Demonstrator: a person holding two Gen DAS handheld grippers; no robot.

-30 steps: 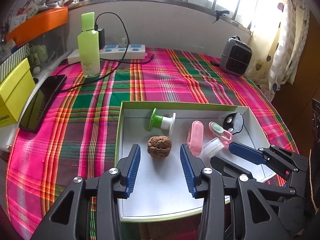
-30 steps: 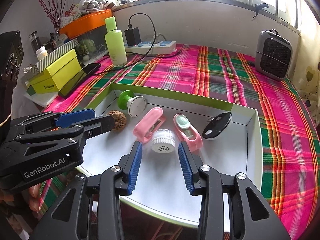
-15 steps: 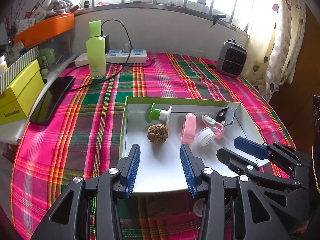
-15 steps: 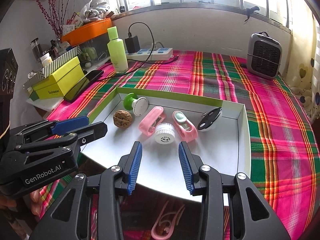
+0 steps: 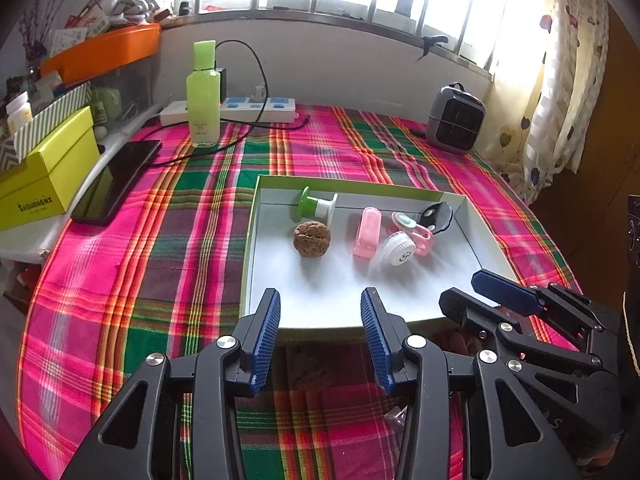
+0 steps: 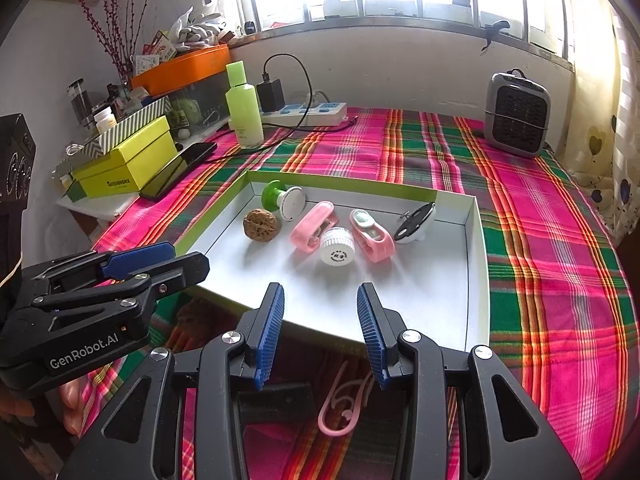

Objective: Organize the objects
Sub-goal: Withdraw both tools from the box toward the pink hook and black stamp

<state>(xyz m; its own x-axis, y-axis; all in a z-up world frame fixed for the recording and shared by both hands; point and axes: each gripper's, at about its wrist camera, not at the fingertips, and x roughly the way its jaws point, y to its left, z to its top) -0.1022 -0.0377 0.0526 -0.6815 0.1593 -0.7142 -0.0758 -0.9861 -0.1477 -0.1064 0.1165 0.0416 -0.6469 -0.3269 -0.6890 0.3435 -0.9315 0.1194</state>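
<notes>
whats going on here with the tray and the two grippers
A person holds two grippers over the near edge of a shallow white tray with a green rim. Both the left gripper and the right gripper are open and empty. A brown walnut, pink clips and a white round cap lie in the tray.

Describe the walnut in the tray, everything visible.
The walnut is a whole brown nut, rough and wrinkled, with a seam across it. It sits on the white floor of the green-rimmed tray, near its left wall, just in front of the green-and-white spool. Nothing grips it; whether it touches the spool is unclear.
</notes>
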